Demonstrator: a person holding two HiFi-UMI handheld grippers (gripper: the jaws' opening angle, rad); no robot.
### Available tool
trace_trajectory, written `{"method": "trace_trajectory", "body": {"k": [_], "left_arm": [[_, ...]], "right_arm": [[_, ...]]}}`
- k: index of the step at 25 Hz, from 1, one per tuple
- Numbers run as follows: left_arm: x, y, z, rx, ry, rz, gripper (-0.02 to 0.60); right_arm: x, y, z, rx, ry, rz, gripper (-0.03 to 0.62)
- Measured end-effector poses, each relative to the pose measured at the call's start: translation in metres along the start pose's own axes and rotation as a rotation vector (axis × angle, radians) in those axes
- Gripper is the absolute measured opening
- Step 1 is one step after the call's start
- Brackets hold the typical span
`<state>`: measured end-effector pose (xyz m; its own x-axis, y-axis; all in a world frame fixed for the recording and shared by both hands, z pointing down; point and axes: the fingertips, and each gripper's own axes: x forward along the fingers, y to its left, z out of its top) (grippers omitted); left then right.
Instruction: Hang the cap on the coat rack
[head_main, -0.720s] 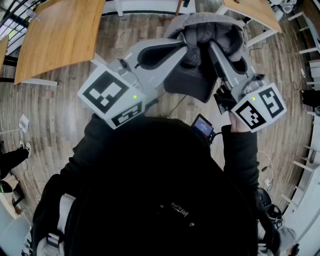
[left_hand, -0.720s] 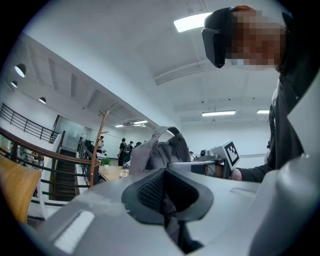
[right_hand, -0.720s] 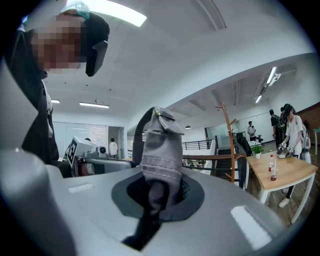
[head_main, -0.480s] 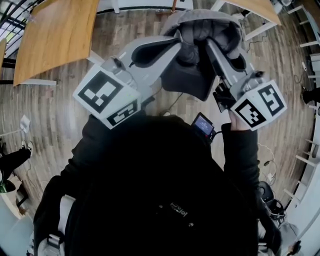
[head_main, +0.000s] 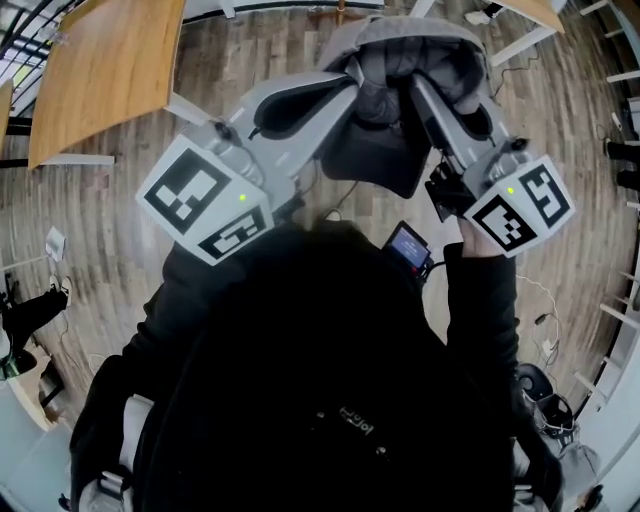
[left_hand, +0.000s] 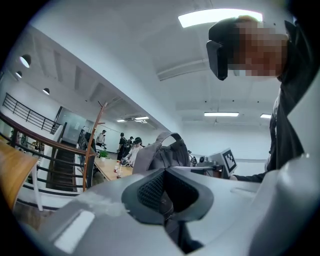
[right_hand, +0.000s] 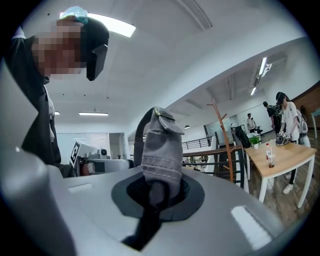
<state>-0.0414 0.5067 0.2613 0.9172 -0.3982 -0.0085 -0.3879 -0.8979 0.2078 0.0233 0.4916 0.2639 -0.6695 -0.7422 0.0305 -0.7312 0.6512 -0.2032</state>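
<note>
The grey cap hangs in the air between both grippers, its dark underside facing me. My left gripper is shut on the cap's left side, and its own view shows the cap bunched just past its jaws. My right gripper is shut on the right side, with a grey fabric strap of the cap rising out of its jaws. Both grippers point level. The wooden coat rack stands some way off by the stair railing, and the right gripper view also shows the coat rack.
Wooden tables stand on the plank floor at upper left and upper right. People gather at a far table, and another person stands by a table holding bottles. A cable lies on the floor below the cap.
Both grippers and the cap have drifted slightly up the head view. The left gripper's marker cube has slid a little to the lower left. Both grips are unchanged.
</note>
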Motion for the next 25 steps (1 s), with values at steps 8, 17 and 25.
{"method": "trace_trajectory", "body": {"k": [8, 17, 25], "left_arm": [[0.003, 0.006, -0.013, 0.011, 0.037, 0.015, 0.003], [0.010, 0.000, -0.024, -0.001, 0.050, 0.038, 0.003], [0.026, 0.026, -0.013, 0.041, 0.071, 0.004, 0.003]], "right_arm": [[-0.005, -0.015, -0.015, 0.053, 0.004, 0.004, 0.015], [-0.001, -0.015, -0.012, 0.064, -0.002, 0.004, 0.015], [0.013, -0.027, -0.004, 0.044, 0.025, -0.050, 0.015]]}}
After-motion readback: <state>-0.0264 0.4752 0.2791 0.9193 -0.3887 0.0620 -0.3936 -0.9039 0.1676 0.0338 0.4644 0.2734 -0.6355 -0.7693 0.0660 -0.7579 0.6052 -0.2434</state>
